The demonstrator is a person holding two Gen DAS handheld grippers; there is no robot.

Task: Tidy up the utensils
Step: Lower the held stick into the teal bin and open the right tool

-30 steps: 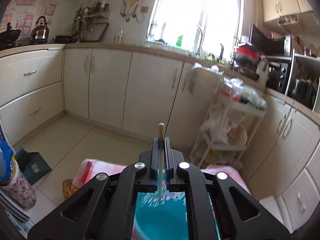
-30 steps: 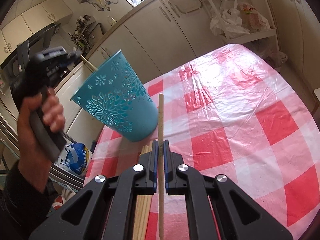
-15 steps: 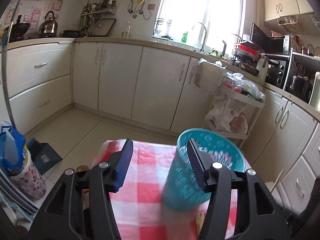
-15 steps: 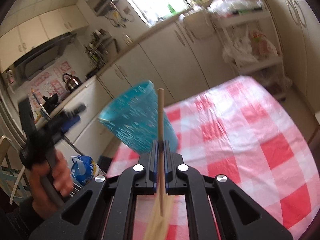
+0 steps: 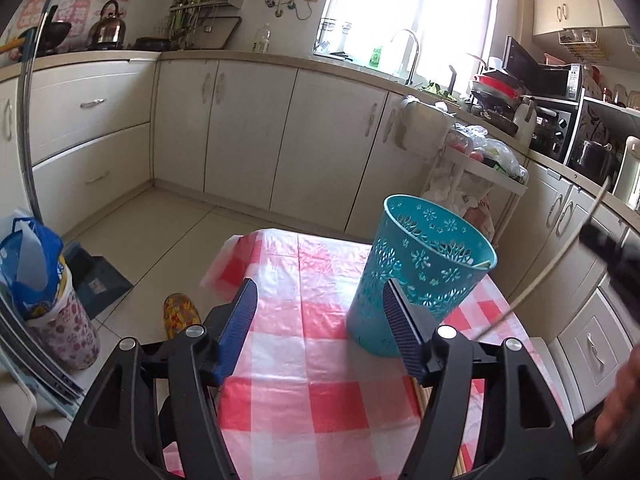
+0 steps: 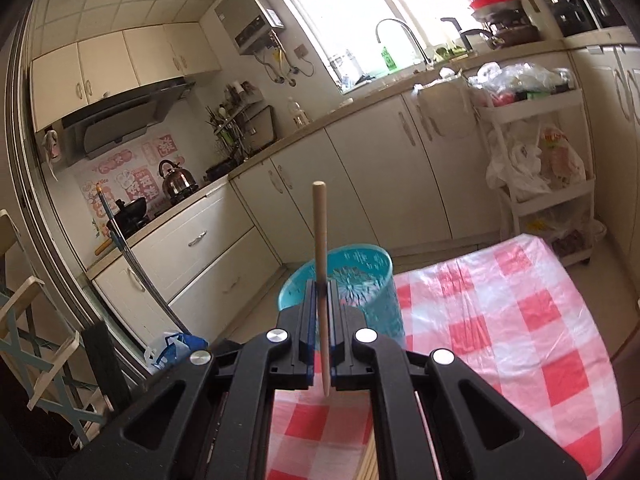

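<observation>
**Left gripper emptied and spread; right gripper clamped on one chopstick**

We find the left gripper (image 5: 320,326) with its jaws spread wide and nothing between them. A second ago those jaws were shut on a single wooden stick held over the mouth of the teal basket (image 5: 420,276); half a second ago they had already parted. A pale stick end now leans against the inner rim of the basket on its right side, visible in the left wrist view.

The basket stands upright on the red-and-white checked tablecloth (image 5: 312,396), near the far edge of the table. Its lower right wall lies just behind the left gripper's right finger pad (image 5: 404,332) — we cannot tell whether the two touch. A second ago the right wrist view showed the basket tilted; it now reads as upright in both views.

The right gripper (image 6: 321,336) is closed tight on one wooden chopstick (image 6: 320,236), which stands nearly vertical between the pads, its blunt end up and its tapered tip just below the fingers. This grip matches both earlier frames. The basket sits directly beyond the gripper, its rim crossed by the stick.

Further chopsticks (image 6: 370,462) lie on the cloth beneath the right gripper — only their ends show.
</observation>
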